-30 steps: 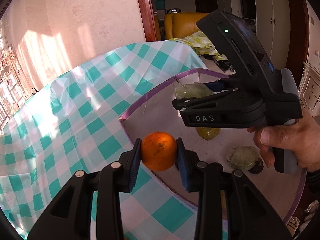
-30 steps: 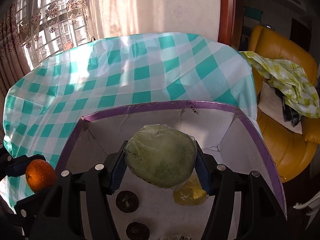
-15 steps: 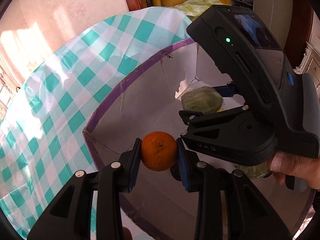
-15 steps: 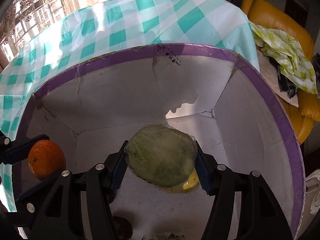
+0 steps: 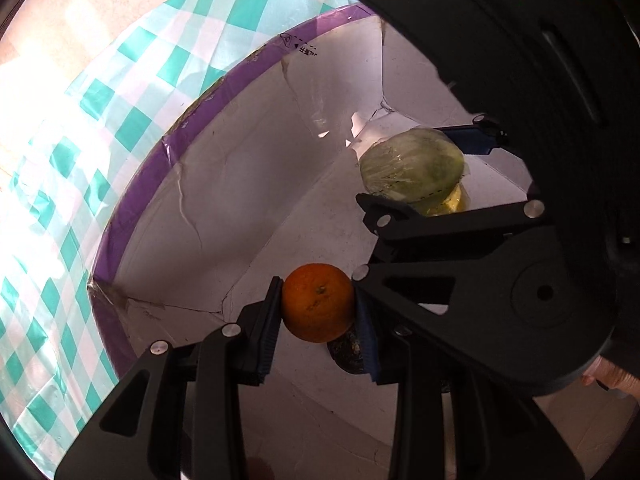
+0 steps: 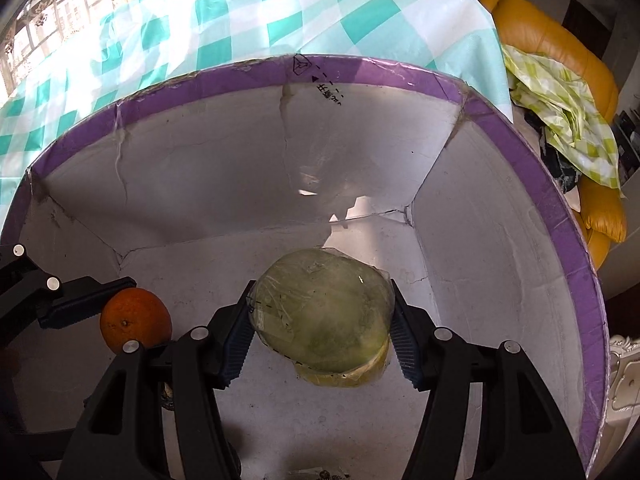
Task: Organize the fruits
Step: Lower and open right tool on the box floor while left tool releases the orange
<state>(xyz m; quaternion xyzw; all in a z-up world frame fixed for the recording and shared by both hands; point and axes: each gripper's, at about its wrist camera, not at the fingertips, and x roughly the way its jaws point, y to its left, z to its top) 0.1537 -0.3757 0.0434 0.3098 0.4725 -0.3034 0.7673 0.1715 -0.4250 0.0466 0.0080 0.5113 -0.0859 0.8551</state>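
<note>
Sunlit teal-and-white checked tablecloth [image 6: 280, 12] filled the upper left of both views, and on it stood the purple-rimmed white cardboard box [image 6: 400, 68] meant for the fruit. At lower centre of the left view, the left gripper [image 5: 318, 312] was clamped on a round orange [image 5: 318, 308], held low inside the box, probably for setting down. The right gripper [image 6: 320, 328] pinched a plastic-wrapped pale green fruit [image 6: 320, 312] just above a yellowish wrapped fruit [image 6: 376, 364]. A dark round item [image 5: 348, 354] lay beneath the orange, possibly crowding its landing spot. A yellow leather armchair [image 6: 560, 40] sat at upper right.
</note>
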